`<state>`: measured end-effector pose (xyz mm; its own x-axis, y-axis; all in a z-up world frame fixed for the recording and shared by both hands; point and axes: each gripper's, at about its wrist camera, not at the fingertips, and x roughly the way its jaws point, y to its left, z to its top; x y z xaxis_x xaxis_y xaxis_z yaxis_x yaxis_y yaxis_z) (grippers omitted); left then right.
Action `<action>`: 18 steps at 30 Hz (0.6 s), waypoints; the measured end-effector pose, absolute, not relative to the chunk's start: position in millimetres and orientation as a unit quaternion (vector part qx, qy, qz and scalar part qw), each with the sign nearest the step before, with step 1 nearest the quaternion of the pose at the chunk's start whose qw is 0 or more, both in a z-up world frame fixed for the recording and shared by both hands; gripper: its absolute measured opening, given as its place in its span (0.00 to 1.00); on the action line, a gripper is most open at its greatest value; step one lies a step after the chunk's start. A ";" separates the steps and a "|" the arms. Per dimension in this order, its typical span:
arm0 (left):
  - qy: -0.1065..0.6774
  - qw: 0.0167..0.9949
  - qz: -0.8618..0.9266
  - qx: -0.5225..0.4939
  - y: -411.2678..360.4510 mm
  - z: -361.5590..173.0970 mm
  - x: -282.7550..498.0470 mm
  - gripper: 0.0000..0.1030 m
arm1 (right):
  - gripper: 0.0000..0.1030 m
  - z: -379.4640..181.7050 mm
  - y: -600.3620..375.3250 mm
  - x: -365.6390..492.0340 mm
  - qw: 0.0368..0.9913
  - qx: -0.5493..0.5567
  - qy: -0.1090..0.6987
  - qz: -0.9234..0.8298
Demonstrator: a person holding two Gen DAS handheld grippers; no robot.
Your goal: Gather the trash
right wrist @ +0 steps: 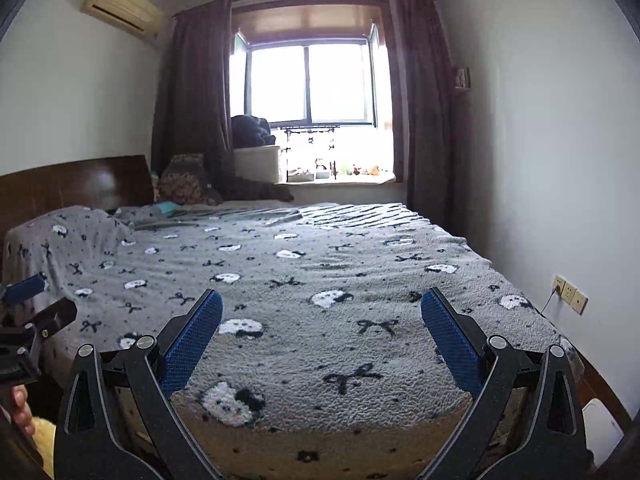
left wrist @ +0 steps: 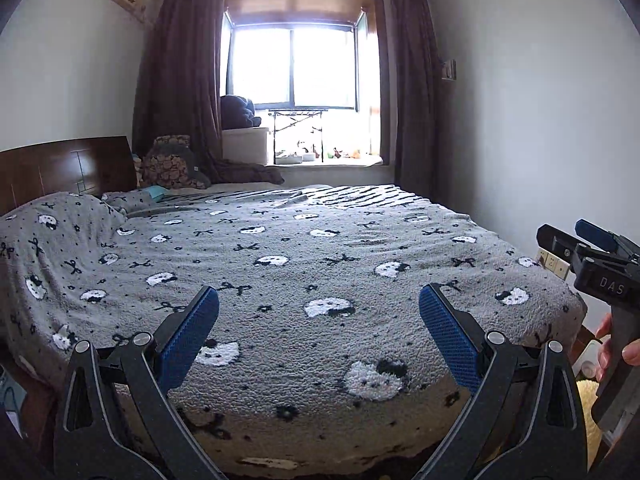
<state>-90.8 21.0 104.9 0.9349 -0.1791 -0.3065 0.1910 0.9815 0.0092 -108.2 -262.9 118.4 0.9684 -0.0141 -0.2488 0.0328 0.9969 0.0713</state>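
My left gripper (left wrist: 319, 300) is open and empty, held above the foot of a bed covered by a grey cat-print blanket (left wrist: 304, 264). My right gripper (right wrist: 321, 304) is open and empty too, over the same blanket (right wrist: 320, 264). The right gripper also shows at the right edge of the left wrist view (left wrist: 592, 256), held in a hand. The left gripper shows at the left edge of the right wrist view (right wrist: 28, 312). No trash can be made out on the bed. A small teal item (left wrist: 157, 192) lies near the pillows; I cannot tell what it is.
A wooden headboard (left wrist: 60, 168) stands at the left. Pillows and bedding (left wrist: 172, 164) pile by the dark curtains (left wrist: 180, 80). A window sill (left wrist: 328, 160) holds small items. A white wall with sockets (right wrist: 570, 294) runs along the bed's right side.
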 end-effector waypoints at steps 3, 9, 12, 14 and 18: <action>0.150 0.985 -0.083 0.014 22.9 104.4 -92.2 0.92 | 0.97 114.9 -262.1 -111.4 0.991 0.044 0.128 -0.018; 0.147 0.985 -0.087 0.012 19.7 95.5 -99.0 0.92 | 0.97 104.9 -258.4 -122.1 0.989 0.048 0.131 -0.050; 0.153 0.985 -0.083 0.005 21.9 91.3 -97.7 0.92 | 0.97 102.7 -256.5 -127.8 0.989 0.043 0.126 -0.069; 0.156 0.985 -0.080 -0.001 23.5 89.2 -96.8 0.92 | 0.97 102.1 -256.4 -130.0 0.988 0.040 0.125 -0.076; 0.157 0.984 -0.082 -0.004 24.4 87.0 -97.9 0.92 | 0.97 101.0 -256.7 -130.9 0.988 0.043 0.124 -0.080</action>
